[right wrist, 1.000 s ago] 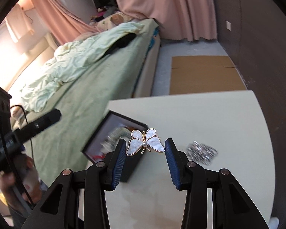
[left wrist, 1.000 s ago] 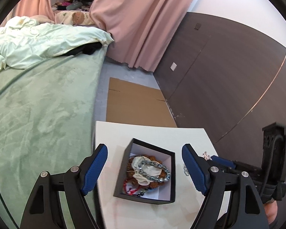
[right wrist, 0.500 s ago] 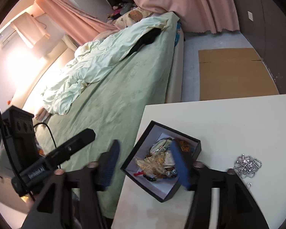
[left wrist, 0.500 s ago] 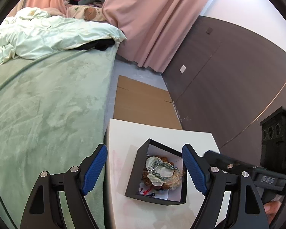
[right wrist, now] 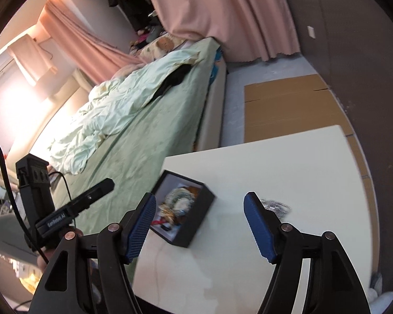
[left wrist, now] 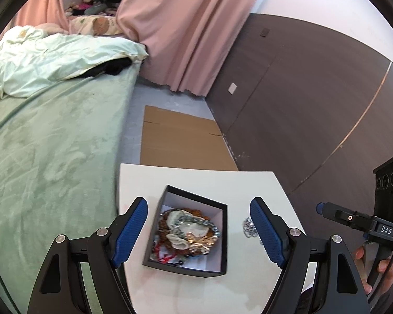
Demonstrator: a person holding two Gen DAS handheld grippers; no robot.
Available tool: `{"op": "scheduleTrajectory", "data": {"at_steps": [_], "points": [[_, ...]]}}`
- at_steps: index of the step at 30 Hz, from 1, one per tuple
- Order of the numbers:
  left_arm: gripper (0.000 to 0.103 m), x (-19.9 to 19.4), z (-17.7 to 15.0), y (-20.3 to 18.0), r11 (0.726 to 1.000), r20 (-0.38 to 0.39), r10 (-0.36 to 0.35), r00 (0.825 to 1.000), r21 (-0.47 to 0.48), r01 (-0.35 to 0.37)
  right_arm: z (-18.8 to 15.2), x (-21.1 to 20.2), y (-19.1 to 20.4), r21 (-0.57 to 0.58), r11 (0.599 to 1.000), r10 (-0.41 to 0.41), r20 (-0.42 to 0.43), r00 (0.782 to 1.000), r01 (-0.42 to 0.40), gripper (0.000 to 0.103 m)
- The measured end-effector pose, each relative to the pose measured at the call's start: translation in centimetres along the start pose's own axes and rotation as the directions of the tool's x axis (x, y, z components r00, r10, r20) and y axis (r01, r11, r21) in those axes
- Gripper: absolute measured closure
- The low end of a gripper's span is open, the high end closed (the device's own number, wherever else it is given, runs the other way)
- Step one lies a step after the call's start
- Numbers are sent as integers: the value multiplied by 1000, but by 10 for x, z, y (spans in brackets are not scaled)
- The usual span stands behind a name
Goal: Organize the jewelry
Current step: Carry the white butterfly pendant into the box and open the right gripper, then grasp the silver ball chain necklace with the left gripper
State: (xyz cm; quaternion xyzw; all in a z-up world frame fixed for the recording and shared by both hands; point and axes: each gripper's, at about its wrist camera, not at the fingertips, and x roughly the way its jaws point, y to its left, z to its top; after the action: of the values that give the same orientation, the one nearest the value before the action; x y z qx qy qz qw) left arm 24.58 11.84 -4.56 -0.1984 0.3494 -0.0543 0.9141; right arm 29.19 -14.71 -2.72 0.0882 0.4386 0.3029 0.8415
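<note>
Hovering with jaws wide apart and empty, the left gripper (left wrist: 198, 229) frames the box (left wrist: 224, 233) directly between and beyond its fingers; beads and shell pieces (left wrist: 187, 231) fill the box. A silver chain (left wrist: 248, 226) lies on the table (left wrist: 196, 178) just inside the left gripper's right finger. The right gripper (right wrist: 199, 226), also spread and holding nothing, has the box (right wrist: 196, 222) beside its left finger and the chain (right wrist: 276, 205) behind its right finger. Beyond the table lie a bed (right wrist: 149, 130) and cardboard (right wrist: 288, 110).
</note>
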Motion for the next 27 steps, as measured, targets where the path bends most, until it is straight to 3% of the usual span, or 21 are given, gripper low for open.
{"op": "scheduleTrajectory", "data": {"at_steps": [18,27], "points": [[22,37,-21,-72,984,-72,-23,997,172,35,-43,-17,-95,147,986,-82,38,996,75,33],[27,86,-41,-128,946,-216,-21,976,312,89,-56,-13,-125,229,964,-146,31,989,135,33]]}}
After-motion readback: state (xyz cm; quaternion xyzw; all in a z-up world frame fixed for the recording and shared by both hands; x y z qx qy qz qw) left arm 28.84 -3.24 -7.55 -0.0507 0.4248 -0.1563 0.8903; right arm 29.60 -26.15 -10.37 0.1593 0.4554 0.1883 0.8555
